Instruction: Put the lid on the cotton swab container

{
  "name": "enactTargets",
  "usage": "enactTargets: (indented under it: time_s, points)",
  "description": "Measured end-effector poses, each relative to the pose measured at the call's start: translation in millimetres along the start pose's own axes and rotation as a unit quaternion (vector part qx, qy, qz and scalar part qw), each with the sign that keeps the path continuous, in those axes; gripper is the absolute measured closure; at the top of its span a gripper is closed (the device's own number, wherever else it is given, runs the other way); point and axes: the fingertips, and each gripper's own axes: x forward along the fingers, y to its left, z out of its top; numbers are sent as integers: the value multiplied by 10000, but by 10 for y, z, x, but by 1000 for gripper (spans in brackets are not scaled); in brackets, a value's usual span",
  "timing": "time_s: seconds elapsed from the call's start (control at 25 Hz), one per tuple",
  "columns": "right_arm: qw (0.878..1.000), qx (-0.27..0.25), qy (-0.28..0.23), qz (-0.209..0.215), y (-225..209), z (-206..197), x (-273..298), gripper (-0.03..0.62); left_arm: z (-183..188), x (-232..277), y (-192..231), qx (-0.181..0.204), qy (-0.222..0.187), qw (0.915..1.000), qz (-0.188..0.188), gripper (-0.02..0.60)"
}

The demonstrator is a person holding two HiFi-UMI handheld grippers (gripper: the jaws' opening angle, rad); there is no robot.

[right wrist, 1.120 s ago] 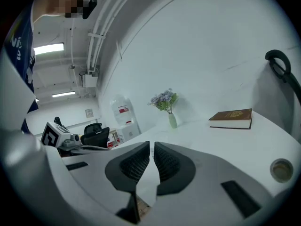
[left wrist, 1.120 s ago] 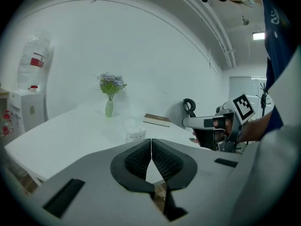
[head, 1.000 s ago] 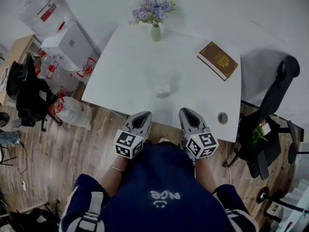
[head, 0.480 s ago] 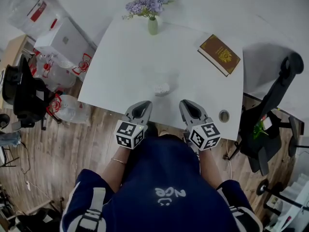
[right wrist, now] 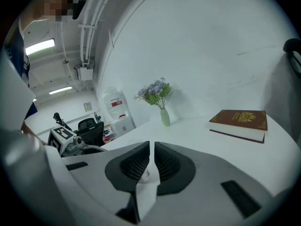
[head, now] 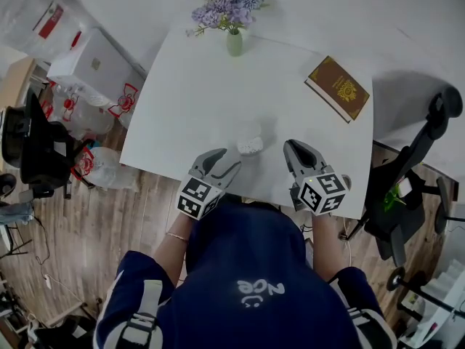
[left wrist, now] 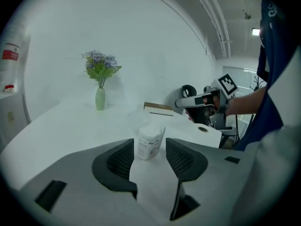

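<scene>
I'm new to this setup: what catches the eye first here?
A small cotton swab container stands at the front of the white table, just ahead of the left gripper, whose jaws are opening with nothing between them. At the far edge sits a vase of purple flowers, and a brown book lies far right.

The bench (head: 189, 100) gives you open room left and right of the cotton swab container (head: 250, 145), the 1 thing standing near its front edge. The vase (head: 234, 43) and book (head: 338, 89) sit well back, along the far side.
</scene>
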Motion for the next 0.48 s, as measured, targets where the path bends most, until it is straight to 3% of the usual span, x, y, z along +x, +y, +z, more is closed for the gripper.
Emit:
enactTargets:
  time_s: [0.16, 0.48]
  points:
    - [9998, 149, 74, 93, -104, 144, 246, 536, -20, 159, 42, 137, 199, 9992, -310, 324]
    - [9975, -188, 553, 385, -135, 281, 701, 536, -96, 463, 45, 585, 652, 9917, -939, 307]
